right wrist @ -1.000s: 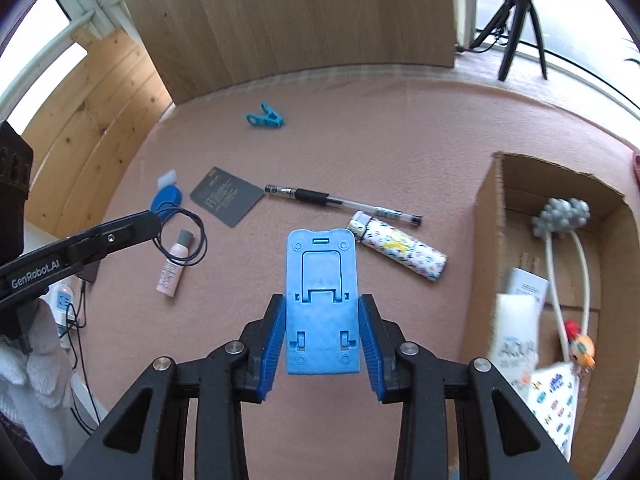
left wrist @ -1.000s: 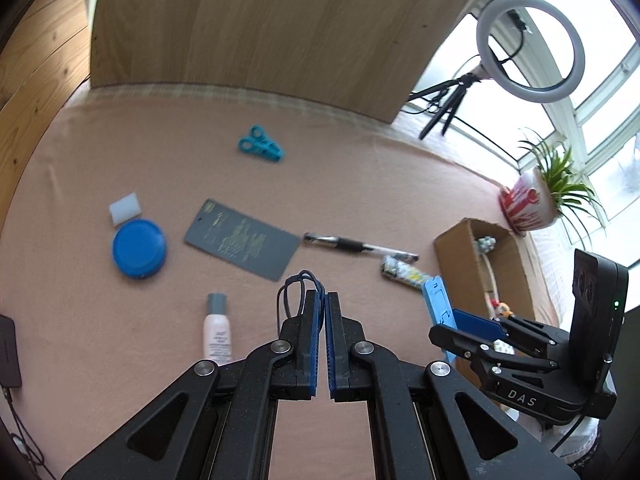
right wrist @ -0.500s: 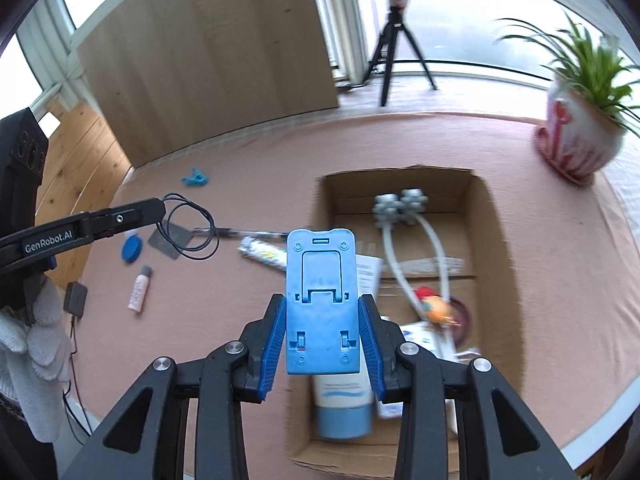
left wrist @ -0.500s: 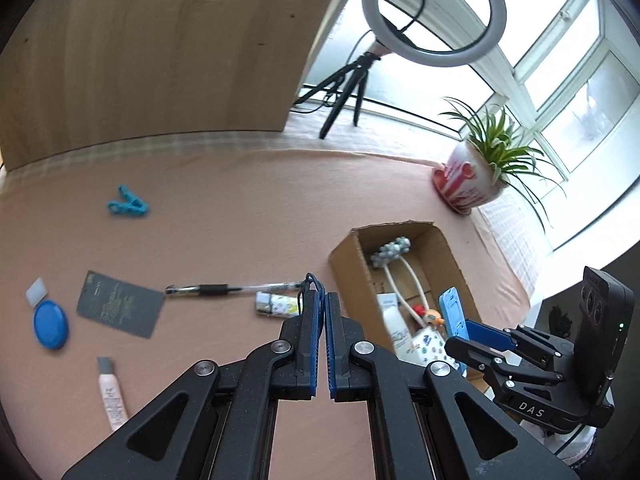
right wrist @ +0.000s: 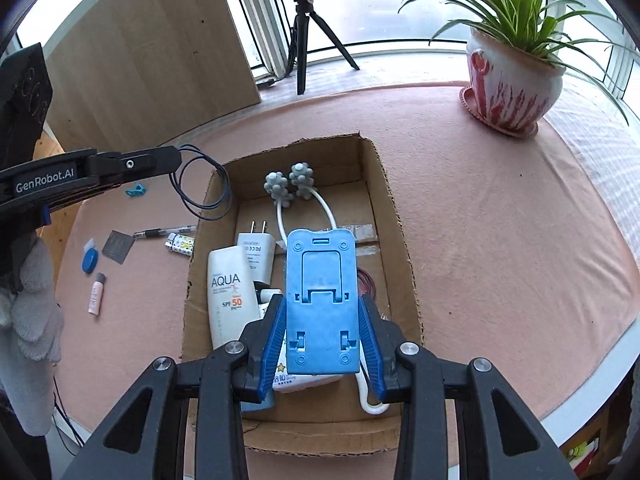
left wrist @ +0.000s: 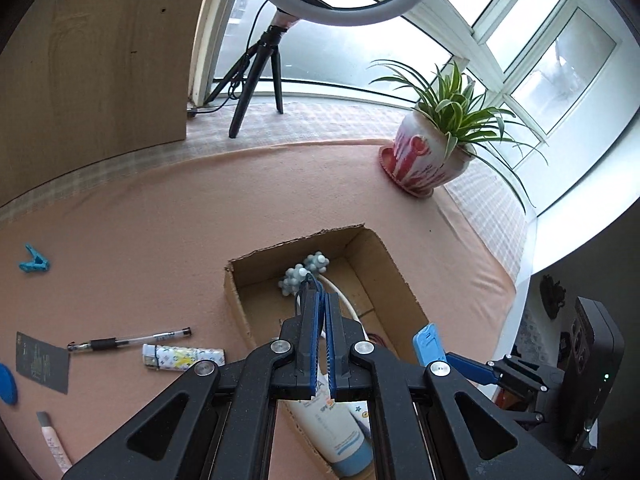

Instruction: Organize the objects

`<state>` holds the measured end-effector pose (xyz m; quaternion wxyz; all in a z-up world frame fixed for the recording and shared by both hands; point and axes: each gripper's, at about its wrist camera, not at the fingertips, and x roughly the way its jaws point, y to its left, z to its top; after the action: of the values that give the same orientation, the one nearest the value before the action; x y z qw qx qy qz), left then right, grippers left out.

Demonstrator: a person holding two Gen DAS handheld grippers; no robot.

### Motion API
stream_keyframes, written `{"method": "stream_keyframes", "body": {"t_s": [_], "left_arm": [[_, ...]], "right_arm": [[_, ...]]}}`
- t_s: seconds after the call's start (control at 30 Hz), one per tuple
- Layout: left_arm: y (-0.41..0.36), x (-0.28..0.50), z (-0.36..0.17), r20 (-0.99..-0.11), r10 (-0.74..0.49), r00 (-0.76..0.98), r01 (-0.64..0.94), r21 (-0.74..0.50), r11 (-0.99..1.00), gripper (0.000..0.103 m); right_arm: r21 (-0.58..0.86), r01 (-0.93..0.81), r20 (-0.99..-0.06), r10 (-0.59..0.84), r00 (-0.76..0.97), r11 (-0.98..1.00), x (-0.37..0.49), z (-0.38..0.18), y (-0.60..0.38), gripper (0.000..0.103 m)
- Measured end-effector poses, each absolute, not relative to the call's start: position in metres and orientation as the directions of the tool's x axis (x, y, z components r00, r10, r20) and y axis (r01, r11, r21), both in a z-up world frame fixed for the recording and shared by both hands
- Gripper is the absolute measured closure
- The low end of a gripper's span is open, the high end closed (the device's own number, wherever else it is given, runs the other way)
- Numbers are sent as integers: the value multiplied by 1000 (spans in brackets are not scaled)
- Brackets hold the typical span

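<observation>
An open cardboard box (right wrist: 384, 184) lies on the pink cloth; inside are a white sunscreen tube (right wrist: 226, 288), a white charger (right wrist: 256, 248) and a ball-headed massager (right wrist: 288, 184). My right gripper (right wrist: 322, 308) is shut on a blue phone stand (right wrist: 320, 300), held flat above the near half of the box. My left gripper (left wrist: 323, 294) is shut on a thin black elastic loop (right wrist: 204, 188), which dangles over the box's left rim. From the left wrist view, the box (left wrist: 372, 248) sits below my fingers, and the right gripper (left wrist: 440, 354) with the stand (left wrist: 429, 342) is at the right.
Left of the box lie a pen (left wrist: 128, 340), a patterned lighter (left wrist: 184, 356), a dark card (left wrist: 42, 362), a blue lid (left wrist: 6, 384), a pink bottle (left wrist: 52, 444) and a blue clip (left wrist: 34, 262). A potted plant (left wrist: 424, 160) and a ring-light tripod (left wrist: 256, 76) stand at the back.
Both grippers have swung right, from over the loose items to above the box. Each keeps its hold: the left on the loop, the right on the stand.
</observation>
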<state>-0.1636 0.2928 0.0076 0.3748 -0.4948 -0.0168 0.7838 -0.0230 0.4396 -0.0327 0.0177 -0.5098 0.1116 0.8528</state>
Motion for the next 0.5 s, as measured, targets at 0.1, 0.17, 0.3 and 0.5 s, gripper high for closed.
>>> {"method": "stream_keyframes", "body": {"t_s": [0.1,0.17,0.3,0.5], "left_arm": [[308,-165,-2,-774,596,-214,-568,-398,-720,101],[314,-164,-8,-779,591,-207,-568,-396,-721,101],[322,-165,-14,-790,578,-205,-568,-385,-727,101],[326,-164,-20,-804,560,-199,-576,-367,-731,101]], "right_arm": [[176,-151,-875,-85,-476,-973,-22,-36,445,70],[182,-155,-875,-88,-476,-971,-22,-38,447,70],[187,-157,-876,-92,-474,-970,-21,-39,448,70],[195,-147,-876,-105,-470,-970,-23,-41,446,70]]}}
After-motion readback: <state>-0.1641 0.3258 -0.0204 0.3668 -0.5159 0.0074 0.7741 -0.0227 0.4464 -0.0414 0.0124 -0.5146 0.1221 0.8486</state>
